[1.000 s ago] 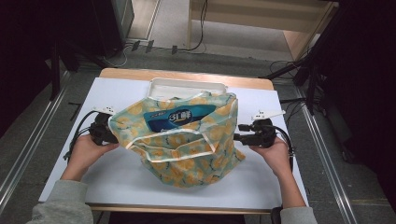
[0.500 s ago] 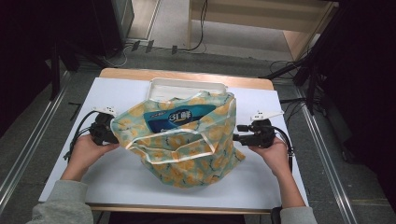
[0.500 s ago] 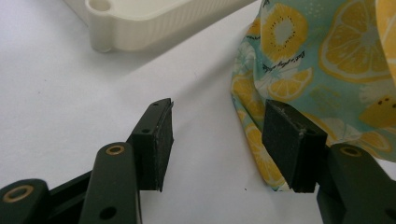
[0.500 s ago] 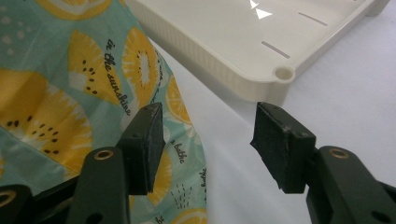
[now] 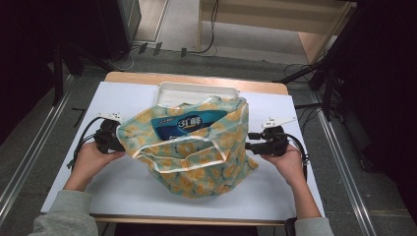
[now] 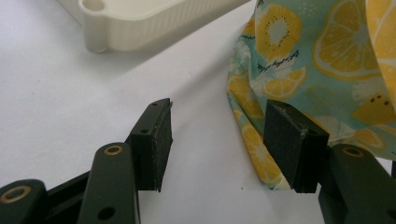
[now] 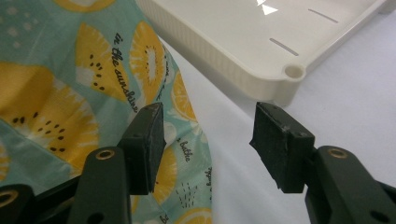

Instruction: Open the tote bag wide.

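A fabric bag (image 5: 196, 152) with a lemon print on a teal ground is lying in the middle of the white surface (image 5: 128, 182). Its mouth is facing up and is gaping, and a blue package (image 5: 189, 125) is showing inside it. A white tray (image 5: 196, 92) is sitting just behind the bag, at the far edge of the surface.

The left hand-held gripper (image 5: 114, 140) is resting at the left side of the bag, and the person's left hand (image 5: 91, 162) is holding it. In the left gripper view its jaws are standing wide apart; the bag's edge (image 6: 261, 154) is lying just beside the right pad (image 6: 287, 142), but nothing is being pressed between the pads, and bare surface is showing in the gap.

The right hand-held gripper (image 5: 253, 141) is staying at the right side of the bag, in the right hand (image 5: 290, 164). In the right gripper view its jaws are also standing apart. The bag's cloth (image 7: 93, 79) is lying under and behind the left pad (image 7: 147, 144), while the gap is showing white surface and the tray's corner (image 7: 294, 72) beyond. No pad is clamping the cloth.
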`<control>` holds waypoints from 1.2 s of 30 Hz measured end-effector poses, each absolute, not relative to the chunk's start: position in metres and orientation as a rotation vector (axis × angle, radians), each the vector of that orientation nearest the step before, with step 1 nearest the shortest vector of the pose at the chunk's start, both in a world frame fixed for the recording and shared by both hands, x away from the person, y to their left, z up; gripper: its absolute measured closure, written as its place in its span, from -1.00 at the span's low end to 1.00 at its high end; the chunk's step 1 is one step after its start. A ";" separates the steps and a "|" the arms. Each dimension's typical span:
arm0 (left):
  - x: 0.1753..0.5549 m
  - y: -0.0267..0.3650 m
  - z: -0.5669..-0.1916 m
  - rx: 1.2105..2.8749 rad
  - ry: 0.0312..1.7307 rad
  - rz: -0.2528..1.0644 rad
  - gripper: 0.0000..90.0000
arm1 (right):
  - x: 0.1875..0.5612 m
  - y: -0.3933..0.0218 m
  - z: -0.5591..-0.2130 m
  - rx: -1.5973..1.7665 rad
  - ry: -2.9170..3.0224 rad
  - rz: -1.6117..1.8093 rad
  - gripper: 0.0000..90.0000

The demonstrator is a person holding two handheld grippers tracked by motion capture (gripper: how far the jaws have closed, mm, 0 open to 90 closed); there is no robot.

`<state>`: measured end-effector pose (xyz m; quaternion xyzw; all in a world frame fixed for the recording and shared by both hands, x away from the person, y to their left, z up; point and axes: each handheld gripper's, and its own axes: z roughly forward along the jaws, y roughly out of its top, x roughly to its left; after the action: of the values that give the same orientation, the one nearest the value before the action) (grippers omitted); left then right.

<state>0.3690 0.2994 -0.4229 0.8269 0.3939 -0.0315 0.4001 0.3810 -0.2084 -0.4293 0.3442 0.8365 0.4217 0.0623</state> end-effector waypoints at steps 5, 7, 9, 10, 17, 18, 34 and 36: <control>0.369 0.300 -0.423 2.089 0.991 -0.080 -0.04 | 0.381 -0.207 -0.430 1.055 2.535 1.278 0.00; 0.369 0.300 -0.423 2.090 0.991 -0.081 -0.05 | 0.381 -0.207 -0.430 1.065 2.541 1.271 0.01; 0.368 0.300 -0.423 2.090 0.987 -0.083 -0.05 | 0.381 -0.206 -0.430 1.049 2.542 1.270 0.01; 0.368 0.300 -0.422 2.091 0.987 -0.083 -0.05 | 0.381 -0.205 -0.429 1.047 2.543 1.271 0.02; 0.368 0.300 -0.422 2.088 0.980 -0.091 -0.05 | 0.381 -0.201 -0.427 1.034 2.561 1.275 0.03; 0.368 0.300 -0.422 2.086 0.978 -0.091 -0.05 | 0.382 -0.201 -0.427 1.032 2.562 1.280 0.04; 0.374 0.302 -0.393 2.108 0.941 -0.130 0.03 | 0.385 -0.196 -0.391 0.954 2.603 1.335 0.10; 0.375 0.304 -0.388 2.104 0.942 -0.126 0.03 | 0.387 -0.198 -0.384 0.957 2.603 1.351 0.11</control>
<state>0.3747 0.3042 -0.3884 0.8333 0.3734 -0.0498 0.4046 0.3869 -0.1976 -0.3840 0.3101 0.8434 0.4378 0.0284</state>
